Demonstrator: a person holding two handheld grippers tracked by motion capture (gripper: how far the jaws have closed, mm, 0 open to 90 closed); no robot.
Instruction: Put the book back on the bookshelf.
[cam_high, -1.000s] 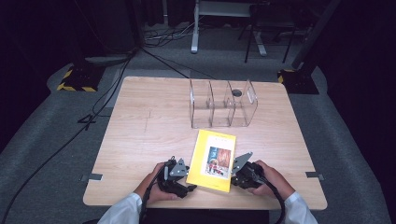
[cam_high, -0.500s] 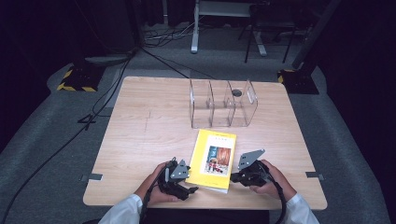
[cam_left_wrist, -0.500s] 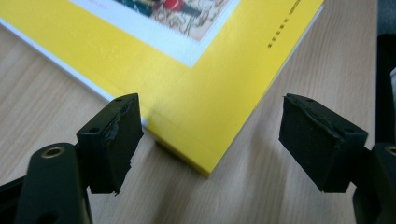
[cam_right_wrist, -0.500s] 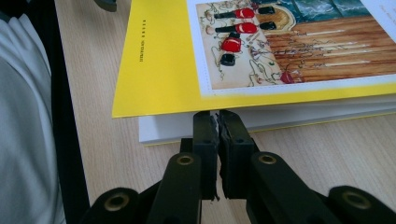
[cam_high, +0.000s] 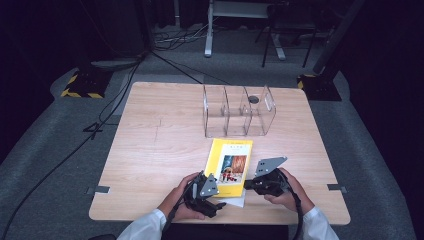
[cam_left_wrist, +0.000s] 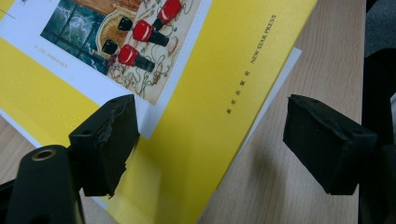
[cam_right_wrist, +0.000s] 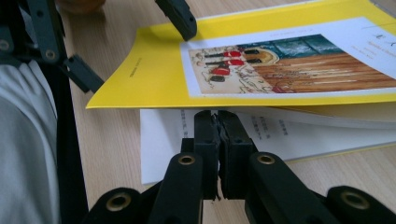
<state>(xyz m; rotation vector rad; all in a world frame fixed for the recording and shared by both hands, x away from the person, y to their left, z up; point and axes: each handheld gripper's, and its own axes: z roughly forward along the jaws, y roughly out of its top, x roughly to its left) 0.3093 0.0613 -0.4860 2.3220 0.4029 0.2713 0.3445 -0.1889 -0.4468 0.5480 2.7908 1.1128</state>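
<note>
Yellow book (cam_high: 229, 166) w/ white panel, red-and-black figures pic, white pages. Black grippers, left (cam_high: 216, 192) & right (cam_high: 248, 185), grey plates. Light wood table (cam_high: 160, 145). Clear organiser (cam_high: 238, 111). White sleeves.

A lab or studio – dark, floor cables (cam_high: 125, 95), hazard-striped stand bases (cam_high: 80, 86).

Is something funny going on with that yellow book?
Yes. The yellow book has its cover lifted off the white pages below, near the shut right tool. One pad of the left tool looks torn and ragged.
</note>
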